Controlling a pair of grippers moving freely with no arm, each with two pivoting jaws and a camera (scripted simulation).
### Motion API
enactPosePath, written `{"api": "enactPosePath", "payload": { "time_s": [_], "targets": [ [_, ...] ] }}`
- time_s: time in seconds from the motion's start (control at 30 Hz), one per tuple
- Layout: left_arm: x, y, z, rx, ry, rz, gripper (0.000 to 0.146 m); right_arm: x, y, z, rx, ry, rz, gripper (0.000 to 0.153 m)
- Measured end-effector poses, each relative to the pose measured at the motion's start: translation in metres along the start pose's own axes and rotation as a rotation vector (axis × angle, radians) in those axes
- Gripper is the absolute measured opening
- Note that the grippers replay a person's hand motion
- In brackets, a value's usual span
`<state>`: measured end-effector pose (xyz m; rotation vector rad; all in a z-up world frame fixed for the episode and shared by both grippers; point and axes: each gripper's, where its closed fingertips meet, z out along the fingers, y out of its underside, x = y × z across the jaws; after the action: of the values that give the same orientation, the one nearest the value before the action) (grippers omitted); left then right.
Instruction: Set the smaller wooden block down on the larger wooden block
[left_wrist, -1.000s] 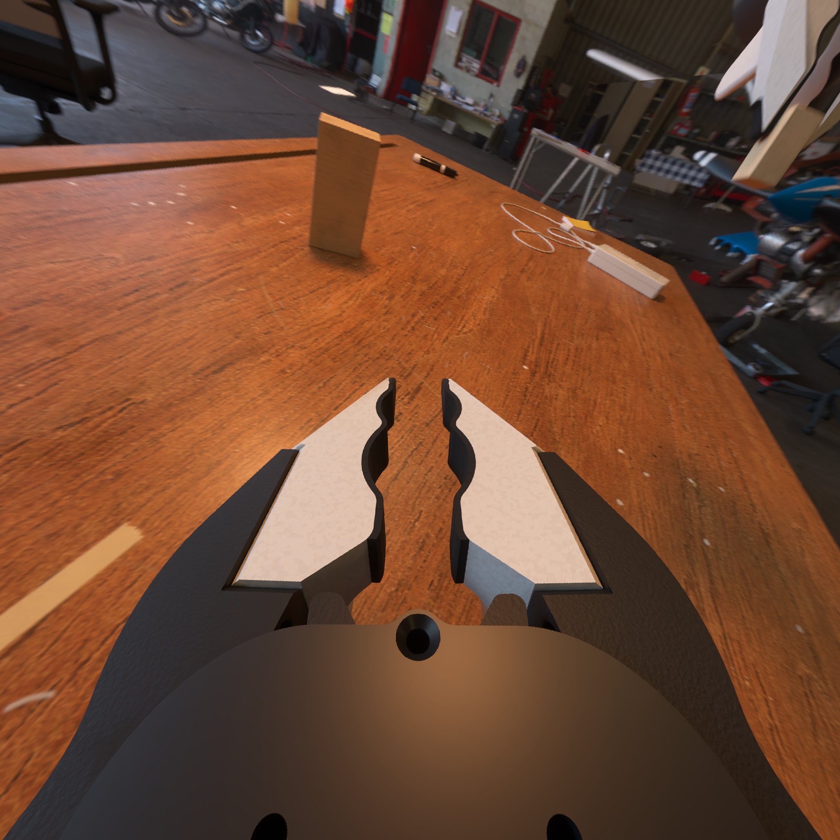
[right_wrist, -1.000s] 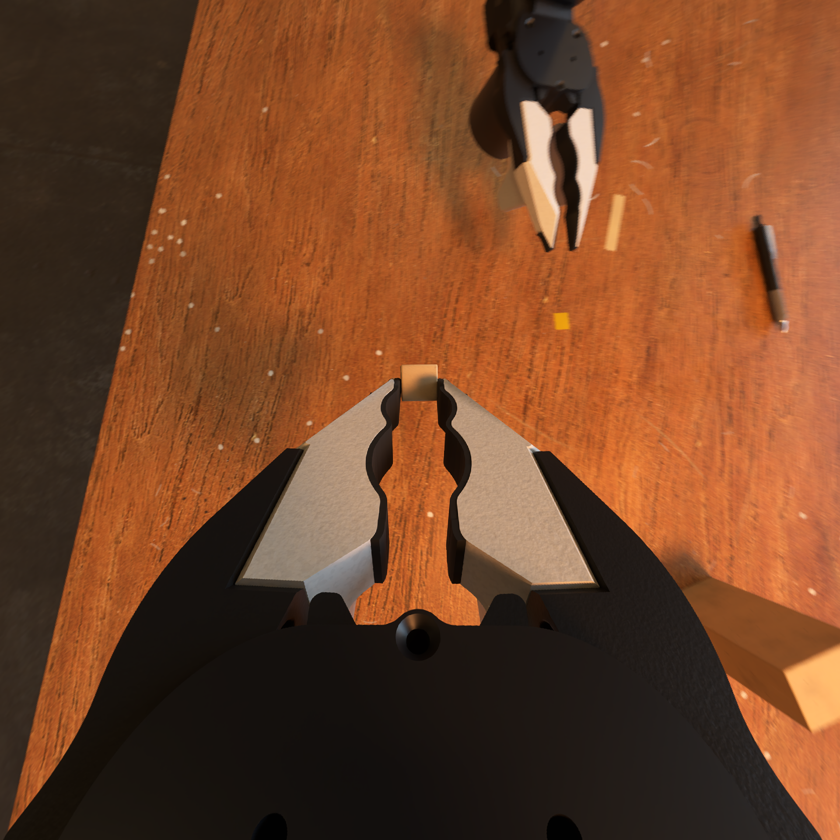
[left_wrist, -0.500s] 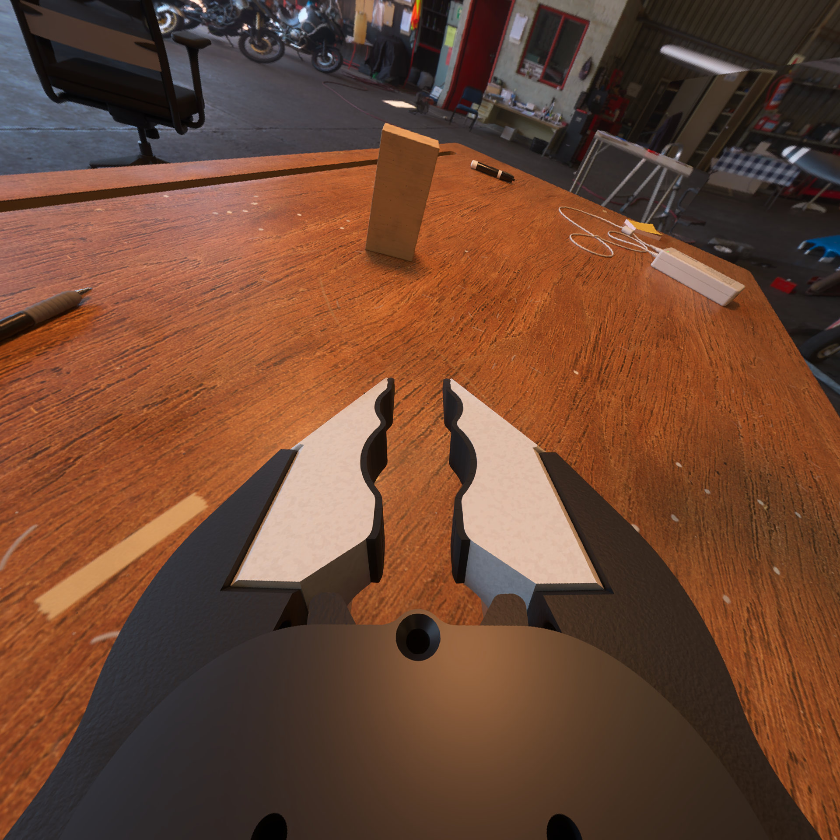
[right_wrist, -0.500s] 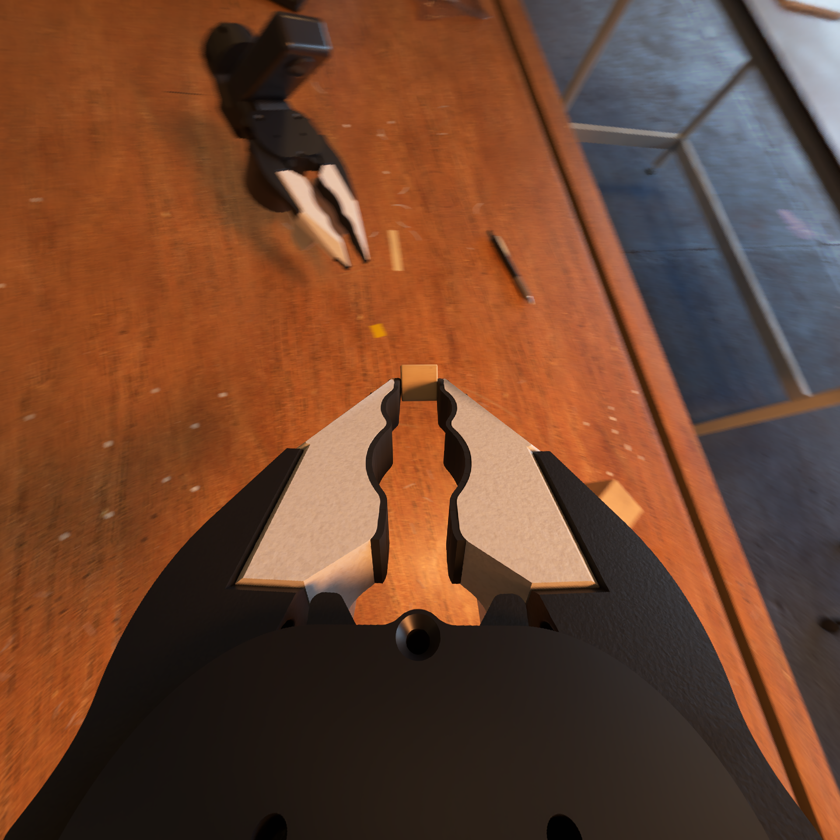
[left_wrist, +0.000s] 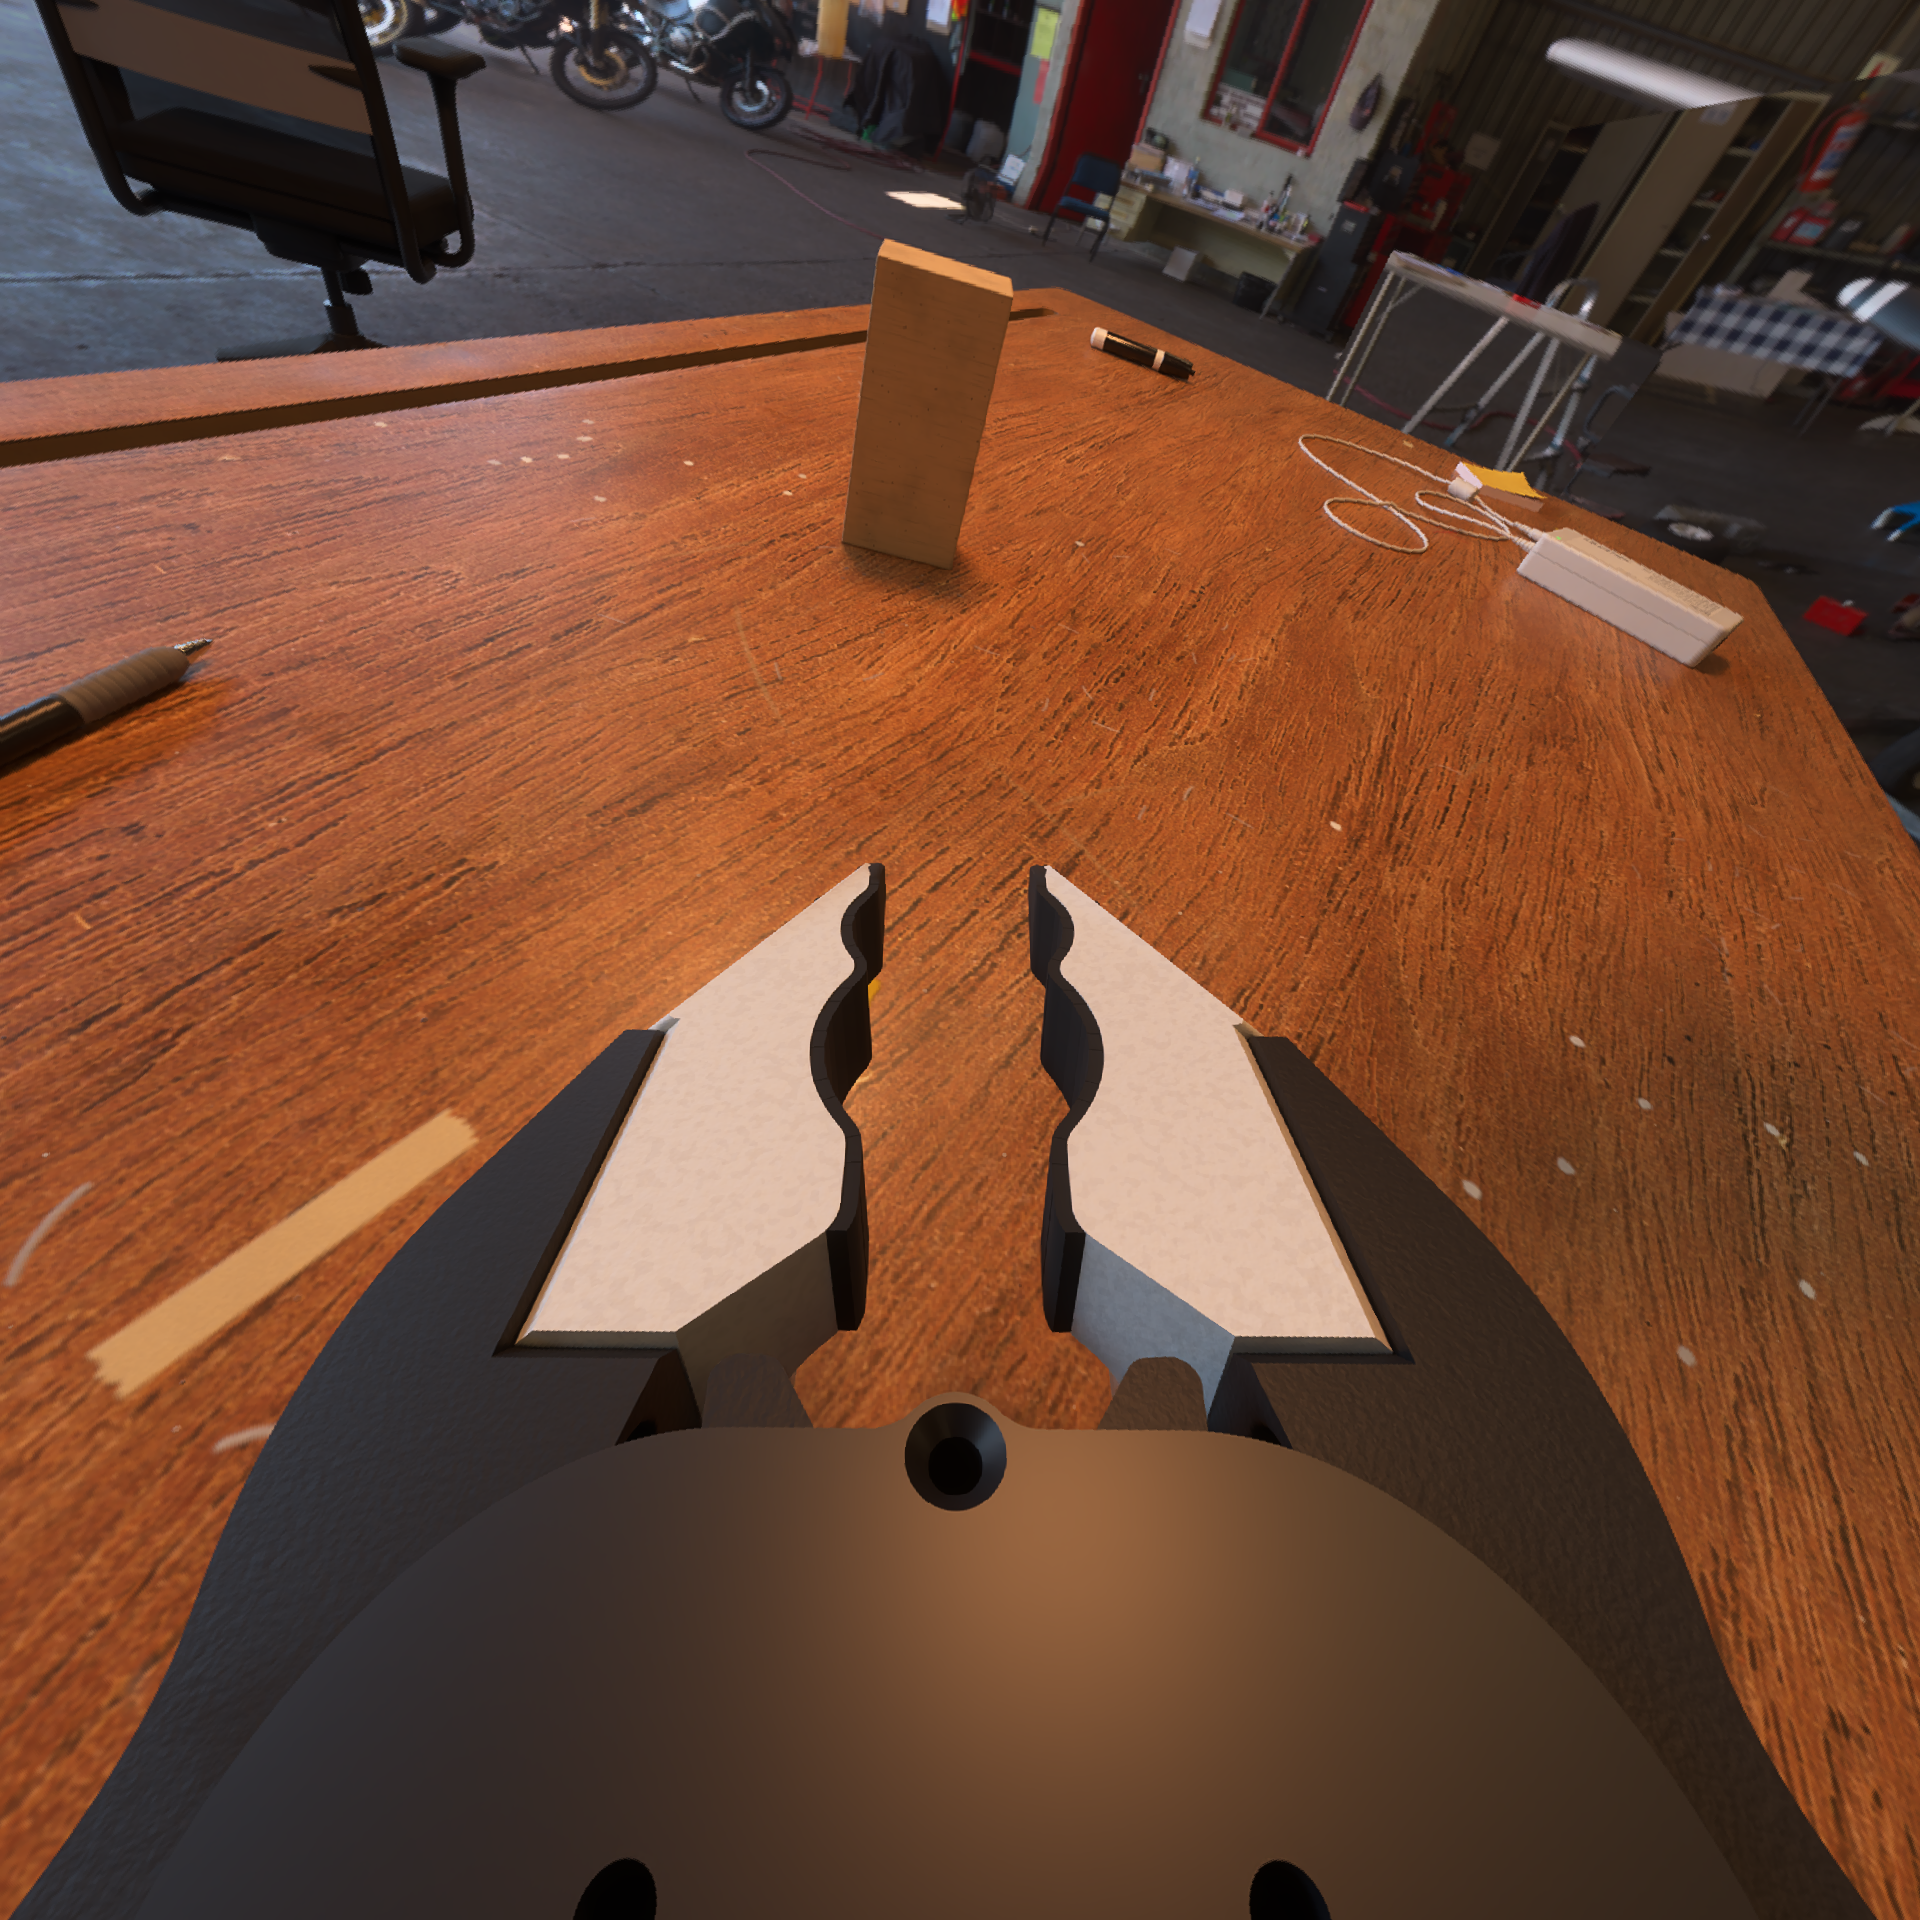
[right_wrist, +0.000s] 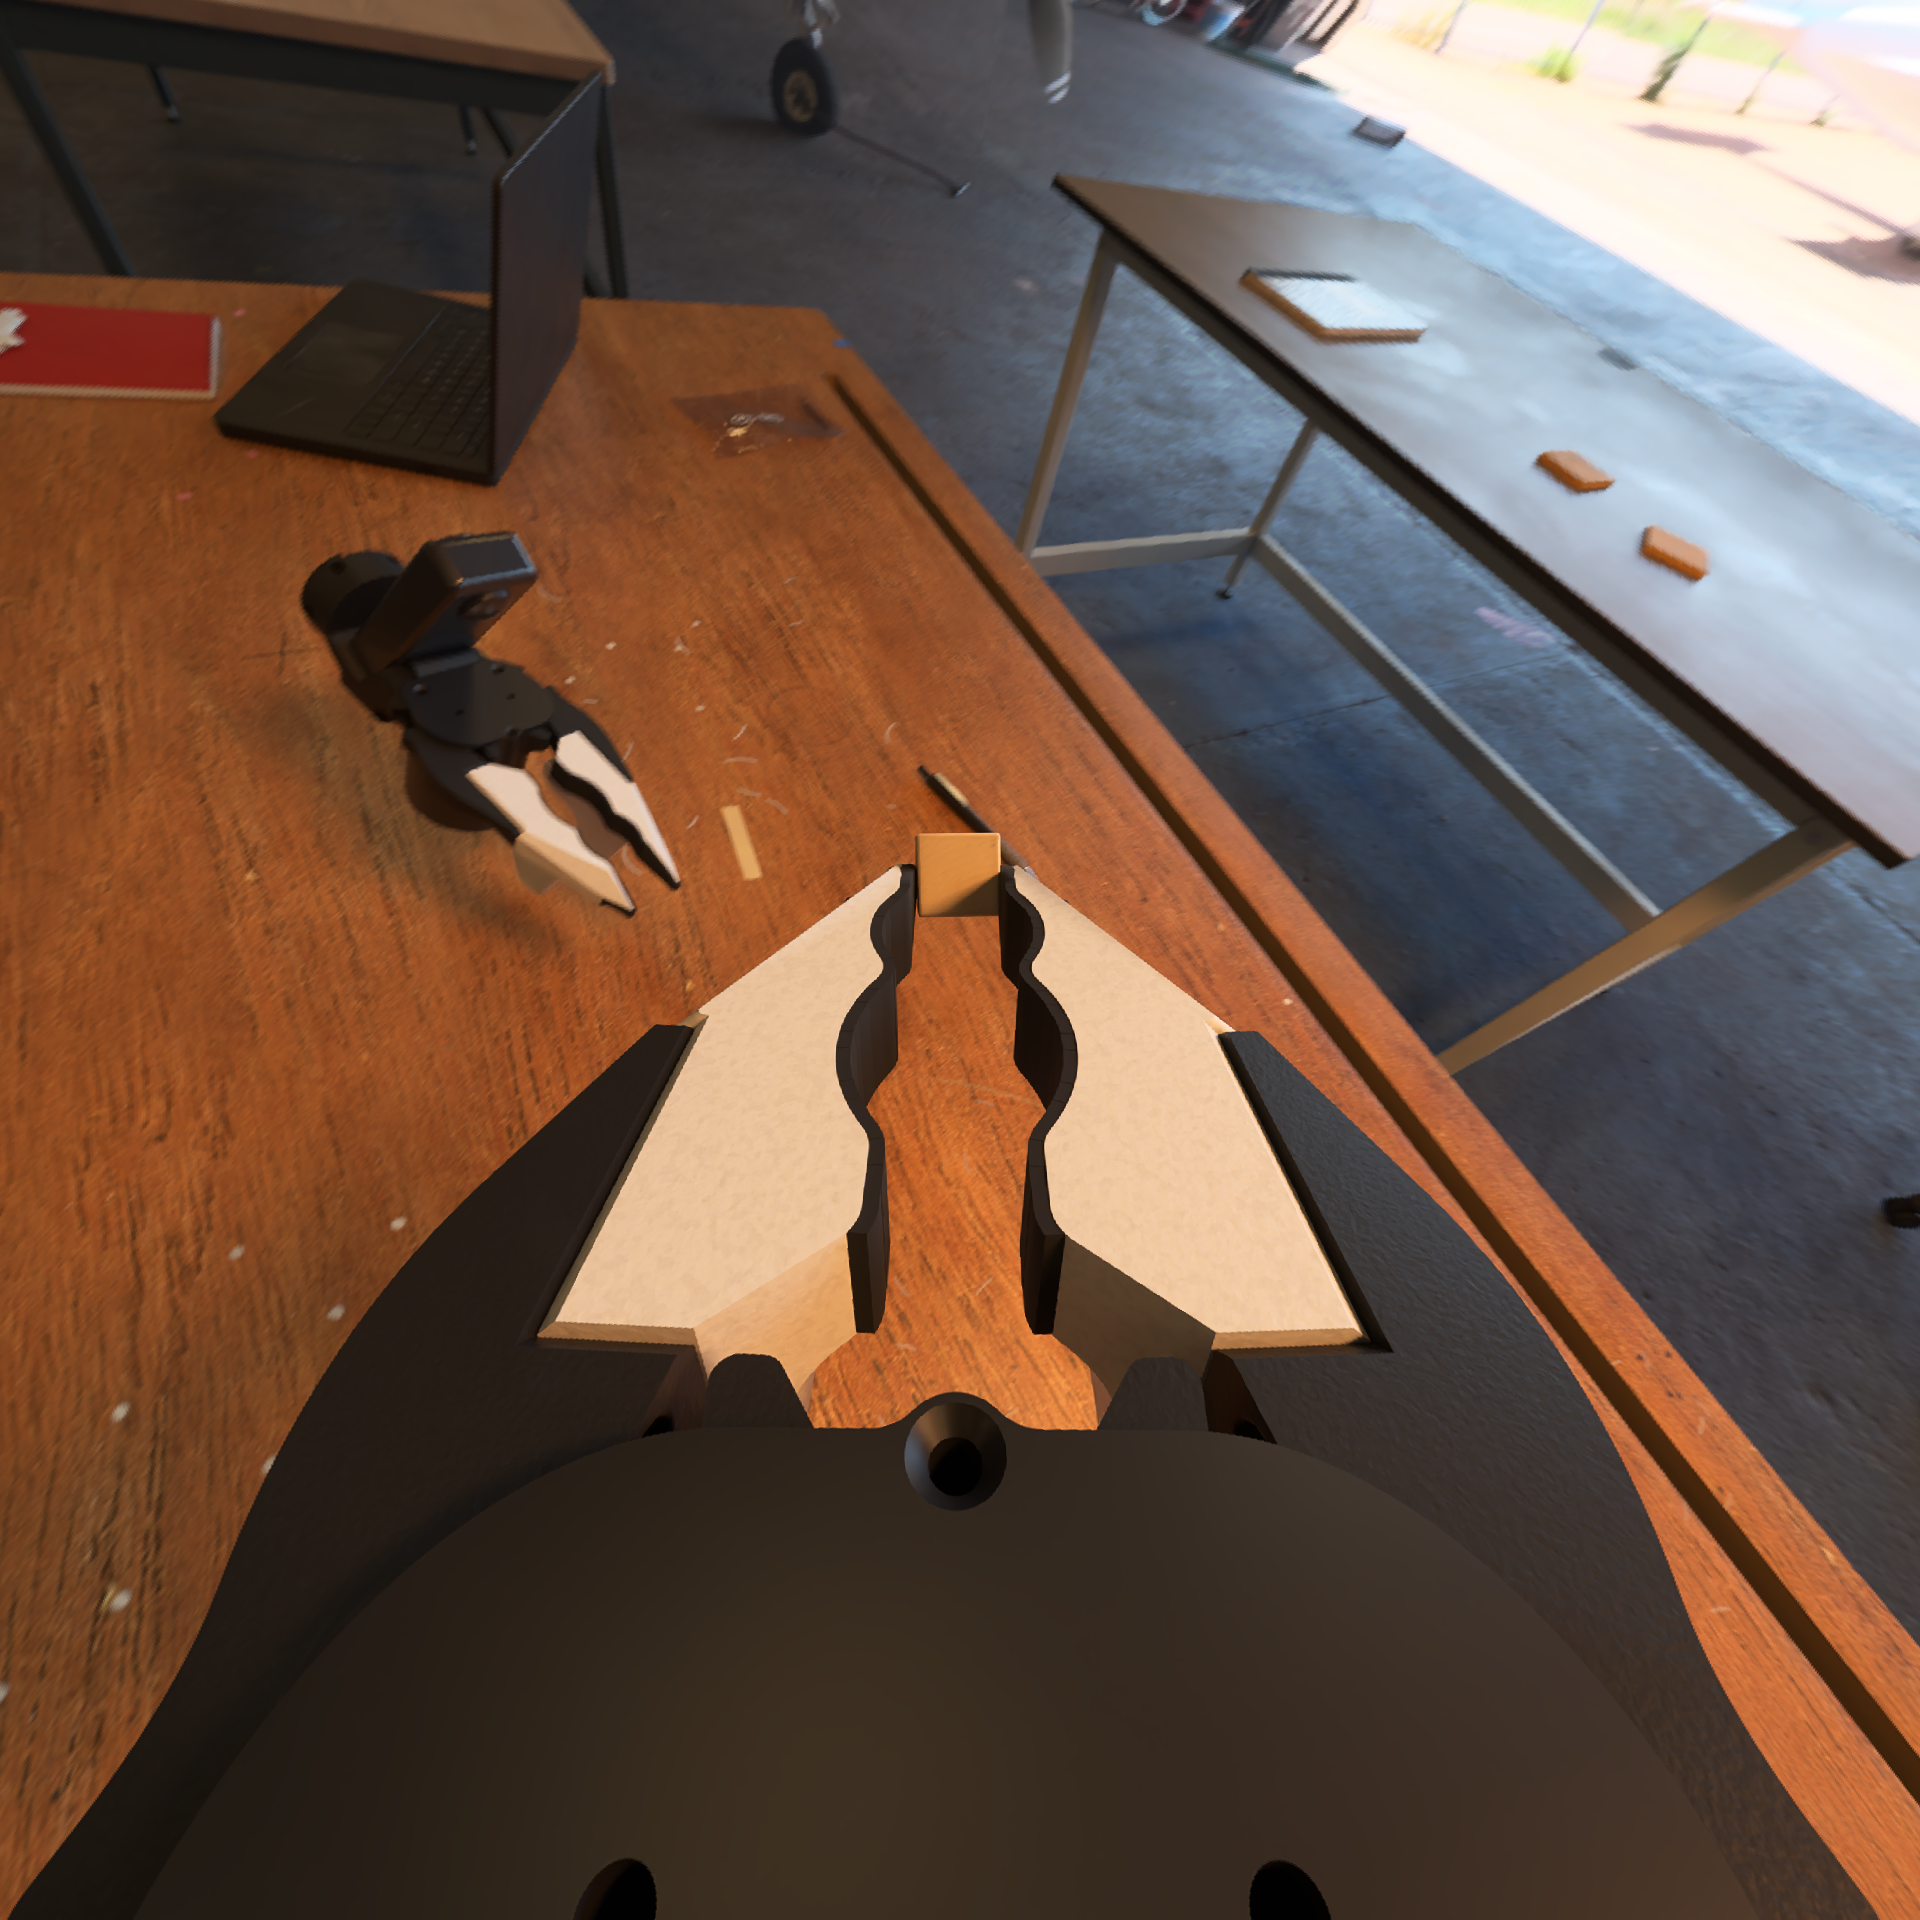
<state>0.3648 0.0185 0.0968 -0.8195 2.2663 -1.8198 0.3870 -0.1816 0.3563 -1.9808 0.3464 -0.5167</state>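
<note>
The larger wooden block (left_wrist: 925, 416) stands upright on the wooden table (left_wrist: 416, 831), far ahead of my left gripper (left_wrist: 956, 883). The left gripper is open and empty, low over the table. My right gripper (right_wrist: 958, 883) is shut on the smaller wooden block (right_wrist: 958, 875), a small cube pinched at the fingertips, held above the table. The left gripper also shows in the right wrist view (right_wrist: 644, 883), ahead and to the left. The larger block is out of the right wrist view.
A pen (left_wrist: 94, 696) lies at the left and a strip of tape (left_wrist: 281, 1247) near the left gripper. A marker (left_wrist: 1141, 353) and a white box with a cable (left_wrist: 1621, 597) lie at the far right. A laptop (right_wrist: 436, 343) and a red notebook (right_wrist: 104, 348) sit at the far end. The table edge (right_wrist: 1351, 1039) runs on the right.
The right gripper has tilted up with the small block, from looking down on the table to looking along it. The left gripper's view has shifted, and its jaws have opened a little wider.
</note>
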Motion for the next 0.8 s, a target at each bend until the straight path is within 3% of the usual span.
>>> {"api": "enactPosePath", "payload": {
  "time_s": [0.17,0.47,0.57,0.73,0.8],
  "targets": [
    [0.001,0.000,0.000,0.000,0.002,0.001,0.029,0.022,-0.007,-0.001,0.012,0.121,-0.011,0.015],
    [0.000,0.003,0.001,-0.012,-0.008,0.004,0.030,0.090,0.063,0.021,-0.184,0.452,-0.025,0.015],
    [-0.001,0.006,0.002,-0.020,-0.004,-0.005,0.030,0.112,0.082,0.018,-0.248,0.488,0.095,0.015],
    [-0.003,0.009,0.003,-0.033,-0.002,-0.007,0.030,0.125,0.122,0.030,-0.339,0.327,0.487,0.015],
    [-0.004,0.010,0.004,-0.035,-0.001,-0.008,0.030,0.134,0.147,0.040,-0.427,0.329,0.518,0.015]
  ]
}}
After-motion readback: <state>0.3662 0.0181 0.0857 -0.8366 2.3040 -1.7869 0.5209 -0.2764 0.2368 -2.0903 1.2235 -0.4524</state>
